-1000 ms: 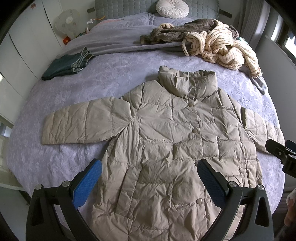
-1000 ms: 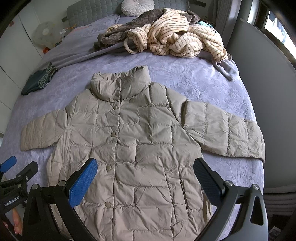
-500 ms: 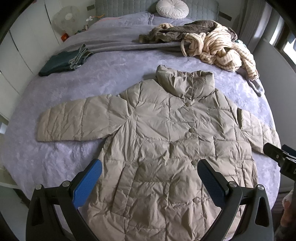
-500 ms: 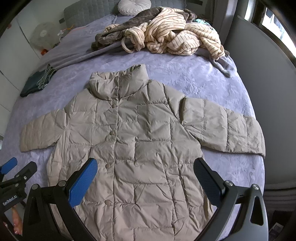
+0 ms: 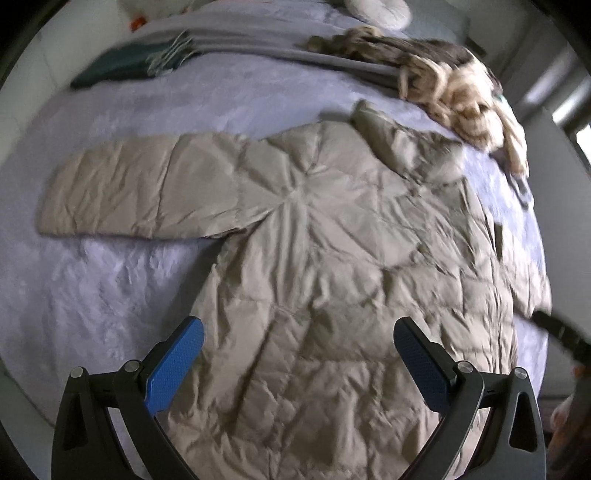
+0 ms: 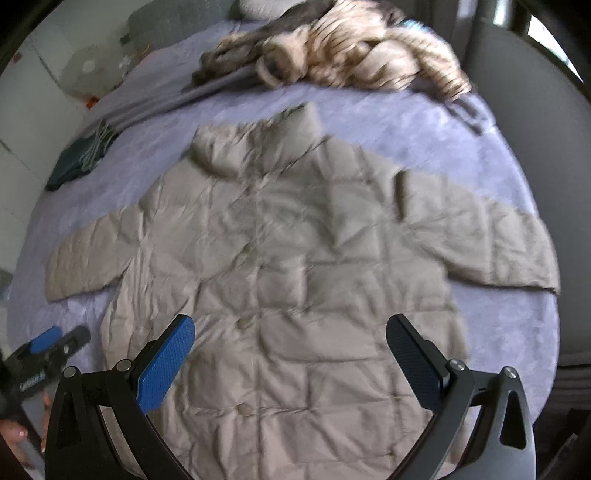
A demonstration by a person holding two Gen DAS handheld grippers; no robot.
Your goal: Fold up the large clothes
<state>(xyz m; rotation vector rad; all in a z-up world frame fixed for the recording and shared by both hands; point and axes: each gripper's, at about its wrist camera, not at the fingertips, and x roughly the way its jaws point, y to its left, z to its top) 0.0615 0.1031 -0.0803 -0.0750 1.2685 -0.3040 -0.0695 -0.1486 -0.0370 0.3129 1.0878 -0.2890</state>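
Both views now blurred and closer vs a sec ago: moving in over the beige puffer jacket (image 5: pixel 332 258), spread flat, front up, on the lavender bedspread (image 5: pixel 110 280). Left gripper (image 5: pixel 299 360) wide open, empty, now swung toward the sleeve (image 5: pixel 140 192) at 10 o'clock. Right gripper (image 6: pixel 290 354) likewise wide, nothing held, other sleeve (image 6: pixel 480 236) at 2 o'clock. Prob. start of reach for sleeves; no fold done yet. Striped clothes pile (image 6: pixel 362 51) at 12, untouched.

Lavender bed (image 6: pixel 424 122) — beige coat (image 6: pixel 295 266), striped heap (image 6: pixel 354 55), green garment (image 6: pixel 77 158).

One puffer jacket (image 6: pixel 295 258), two hand-held grippers, one cushion (image 5: pixel 380 9), one folded dark garment (image 5: pixel 122 66)
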